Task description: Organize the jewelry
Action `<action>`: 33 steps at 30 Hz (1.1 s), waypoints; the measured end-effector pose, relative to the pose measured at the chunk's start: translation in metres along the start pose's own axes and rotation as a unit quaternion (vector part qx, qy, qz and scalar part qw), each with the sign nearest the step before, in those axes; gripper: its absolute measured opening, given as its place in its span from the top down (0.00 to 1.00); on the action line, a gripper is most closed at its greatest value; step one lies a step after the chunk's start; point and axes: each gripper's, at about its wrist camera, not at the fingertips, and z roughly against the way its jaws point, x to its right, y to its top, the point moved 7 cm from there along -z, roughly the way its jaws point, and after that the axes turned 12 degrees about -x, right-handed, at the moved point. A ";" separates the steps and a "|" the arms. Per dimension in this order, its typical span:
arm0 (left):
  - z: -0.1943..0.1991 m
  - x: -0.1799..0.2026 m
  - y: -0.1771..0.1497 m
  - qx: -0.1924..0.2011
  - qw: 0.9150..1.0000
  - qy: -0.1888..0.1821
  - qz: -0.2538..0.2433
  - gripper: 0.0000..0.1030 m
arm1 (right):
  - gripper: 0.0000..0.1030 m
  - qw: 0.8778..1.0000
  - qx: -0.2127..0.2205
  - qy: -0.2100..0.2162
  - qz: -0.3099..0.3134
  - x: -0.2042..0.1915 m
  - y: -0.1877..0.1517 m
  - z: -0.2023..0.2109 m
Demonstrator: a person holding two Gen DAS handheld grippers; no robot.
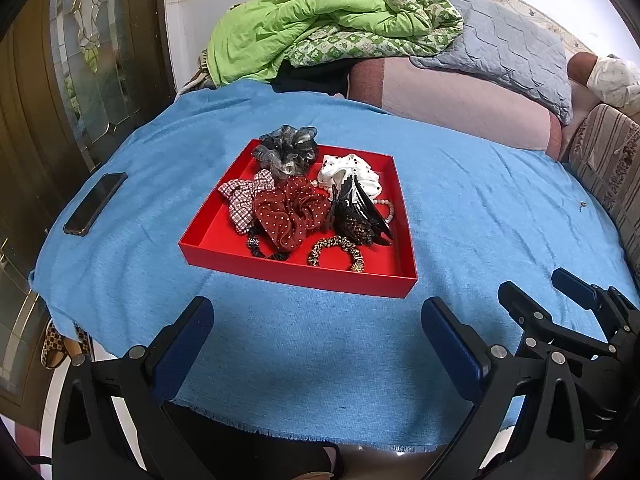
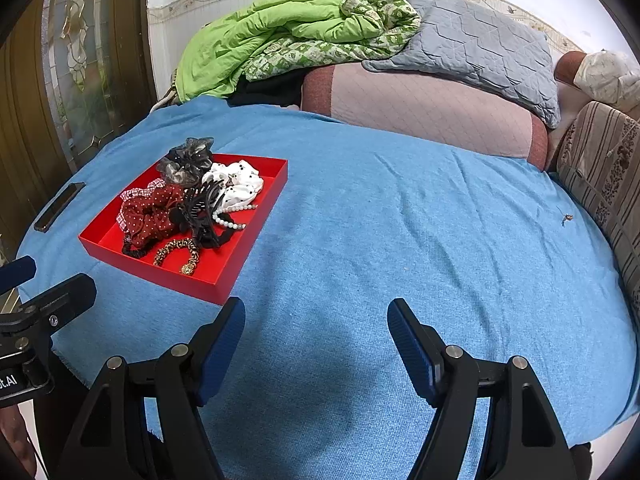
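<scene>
Both grippers we hold spread, empty: left gripper point(image 1: 318, 330) | right gripper point(image 2: 316, 332) | red tray point(image 1: 296, 274) (scrunchies, claw clip, beads) on blue cloth point(image 1: 480, 216)

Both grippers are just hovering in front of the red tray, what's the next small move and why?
Probably ease the left gripper forward and down toward the leopard-print hair tie. Both grippers are open and empty over the blue cloth, the left one faces the red tray squarely, and that tie lies alone near the front wall, clear of the tangled scrunchies.
</scene>
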 end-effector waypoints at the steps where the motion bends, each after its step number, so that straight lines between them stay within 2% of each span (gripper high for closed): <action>1: 0.000 0.000 0.000 0.000 1.000 0.000 0.000 0.00 | 0.24 1.000 0.000 0.000 0.000 0.000 0.000 0.000; 33: -0.006 -0.019 -0.001 0.003 1.000 -0.007 0.015 0.00 | 0.22 1.000 -0.001 -0.012 0.021 -0.016 0.002 -0.003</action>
